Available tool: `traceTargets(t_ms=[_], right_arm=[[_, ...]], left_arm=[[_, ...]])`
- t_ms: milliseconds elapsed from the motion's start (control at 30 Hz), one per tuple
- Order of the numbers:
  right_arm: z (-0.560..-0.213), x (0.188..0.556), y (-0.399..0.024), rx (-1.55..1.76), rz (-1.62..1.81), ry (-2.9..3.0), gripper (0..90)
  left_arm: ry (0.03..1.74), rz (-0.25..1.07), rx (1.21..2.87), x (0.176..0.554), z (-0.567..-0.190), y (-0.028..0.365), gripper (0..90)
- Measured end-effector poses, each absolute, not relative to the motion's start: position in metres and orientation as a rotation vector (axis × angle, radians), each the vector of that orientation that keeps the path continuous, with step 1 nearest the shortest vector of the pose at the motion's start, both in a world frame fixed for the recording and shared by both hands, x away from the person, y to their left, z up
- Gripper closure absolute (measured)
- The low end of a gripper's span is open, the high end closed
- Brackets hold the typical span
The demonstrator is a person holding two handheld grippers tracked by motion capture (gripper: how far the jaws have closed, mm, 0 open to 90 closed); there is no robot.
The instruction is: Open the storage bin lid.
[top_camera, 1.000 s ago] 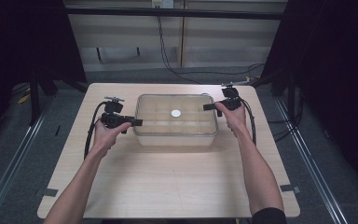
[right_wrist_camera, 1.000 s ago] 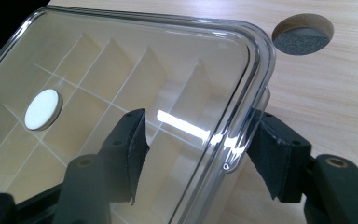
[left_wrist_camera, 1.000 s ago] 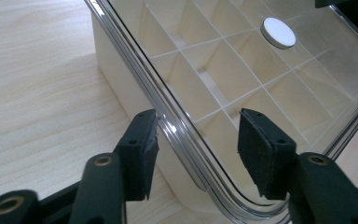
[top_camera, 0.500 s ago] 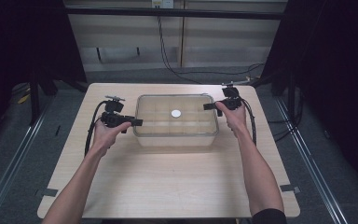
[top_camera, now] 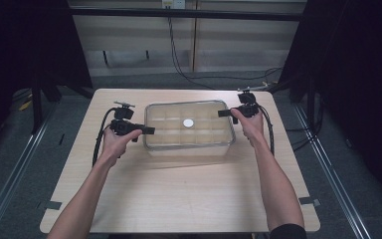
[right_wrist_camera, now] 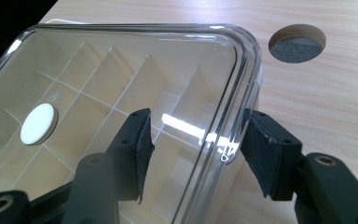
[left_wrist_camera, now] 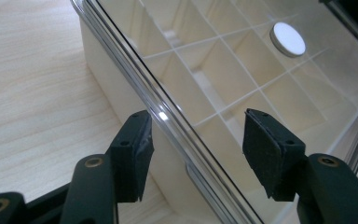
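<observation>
Both grippers are sitting spread wide: the left gripper (left_wrist_camera: 196,149) and right gripper (right_wrist_camera: 193,149) are each straddling an edge of the clear lid (top_camera: 189,113) between their jaws. The lid looks still on the box (top_camera: 186,147), nothing gripped or lifted yet.

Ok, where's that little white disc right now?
In the high view the white disc sits at the centre of the clear lid of the compartment box, midway between the two hand-held grippers.

The right tool (right_wrist_camera: 193,154) is seen with its jaws parted astride the rim of a clear lid (right_wrist_camera: 121,84) covering a compartmented box; a white disc (right_wrist_camera: 38,123) (upon the lid) and a round desk hole (right_wrist_camera: 297,43) are shown.
</observation>
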State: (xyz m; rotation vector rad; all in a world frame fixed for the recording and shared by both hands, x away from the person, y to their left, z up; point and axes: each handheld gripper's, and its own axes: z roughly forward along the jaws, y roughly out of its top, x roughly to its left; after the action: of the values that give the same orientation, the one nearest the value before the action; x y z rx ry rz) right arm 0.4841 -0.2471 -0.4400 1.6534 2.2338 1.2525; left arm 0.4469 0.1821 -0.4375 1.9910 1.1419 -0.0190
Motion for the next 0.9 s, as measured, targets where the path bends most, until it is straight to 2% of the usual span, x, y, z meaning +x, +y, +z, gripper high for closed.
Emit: traceTargets(t_ms=[200,533,900], right_arm=[[-0.440,0.481,-0.249,1.652,1.275,2.228,46.2],[-0.431,0.475,-0.249,1.623,1.364,2.210,50.1],[-0.428,0.472,-0.249,1.602,1.418,2.237,50.6]], left_arm=[[1.158,-0.028,1.950,0.449,-0.439,0.184,47.3],[1.144,0.003,1.947,0.448,-0.432,0.182,48.1],[1.141,-0.010,1.913,0.448,-0.430,0.187,52.9]])
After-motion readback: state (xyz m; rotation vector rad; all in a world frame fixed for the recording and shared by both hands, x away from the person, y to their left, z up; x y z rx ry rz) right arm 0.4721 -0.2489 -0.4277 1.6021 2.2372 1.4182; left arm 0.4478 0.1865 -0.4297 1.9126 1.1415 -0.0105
